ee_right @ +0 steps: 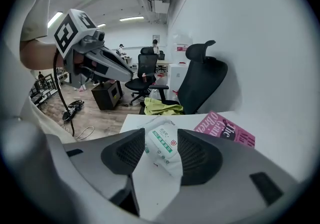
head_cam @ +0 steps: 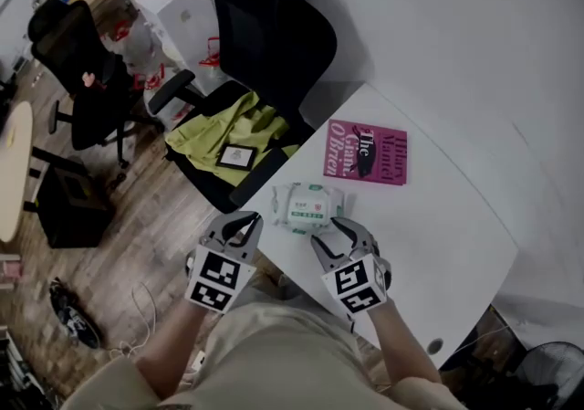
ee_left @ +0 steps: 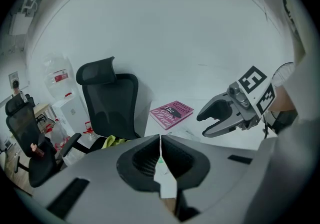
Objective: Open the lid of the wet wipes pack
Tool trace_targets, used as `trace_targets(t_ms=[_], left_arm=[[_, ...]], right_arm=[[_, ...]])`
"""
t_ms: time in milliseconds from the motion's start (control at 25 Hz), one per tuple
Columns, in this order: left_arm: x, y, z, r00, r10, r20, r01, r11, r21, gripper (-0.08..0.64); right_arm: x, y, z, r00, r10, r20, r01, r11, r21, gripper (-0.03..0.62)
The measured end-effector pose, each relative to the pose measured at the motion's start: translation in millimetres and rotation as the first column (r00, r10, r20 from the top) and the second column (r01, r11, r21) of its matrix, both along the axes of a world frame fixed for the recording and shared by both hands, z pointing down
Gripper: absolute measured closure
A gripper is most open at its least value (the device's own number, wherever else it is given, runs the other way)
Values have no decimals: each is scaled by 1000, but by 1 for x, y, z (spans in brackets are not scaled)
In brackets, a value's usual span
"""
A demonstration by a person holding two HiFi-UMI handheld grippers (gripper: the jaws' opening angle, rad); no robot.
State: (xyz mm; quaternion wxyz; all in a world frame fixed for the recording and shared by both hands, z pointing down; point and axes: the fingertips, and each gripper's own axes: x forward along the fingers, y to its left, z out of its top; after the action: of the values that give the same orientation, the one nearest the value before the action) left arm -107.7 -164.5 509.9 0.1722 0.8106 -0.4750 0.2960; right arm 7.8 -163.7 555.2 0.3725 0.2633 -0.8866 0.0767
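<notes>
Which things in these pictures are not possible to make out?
Lid of the wet wipes pack, head view: too small to tell open or shut.
That pack, left gripper view: almost all hidden behind the left gripper, jaws together.
Pack's print, right gripper view: too small, partly behind the right gripper.

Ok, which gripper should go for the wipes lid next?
Right, probably. The right gripper is open, with the wet wipes pack lined up ahead of its jaws; the left gripper is shut and off the table edge.
</notes>
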Motion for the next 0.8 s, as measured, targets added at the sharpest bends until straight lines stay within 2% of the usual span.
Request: trace_targets(t_ms=[440,800], left_arm=[[6,-33,71,994,111,17,-108,986,-126,532],[11,-38,125,965,262,-4,-258,946,-197,532]], right_arm=[[-19,-22,60,995,-40,-93,36,998,-54,385],[-30,-23,95,981,-14,-192,1,998,-68,387]])
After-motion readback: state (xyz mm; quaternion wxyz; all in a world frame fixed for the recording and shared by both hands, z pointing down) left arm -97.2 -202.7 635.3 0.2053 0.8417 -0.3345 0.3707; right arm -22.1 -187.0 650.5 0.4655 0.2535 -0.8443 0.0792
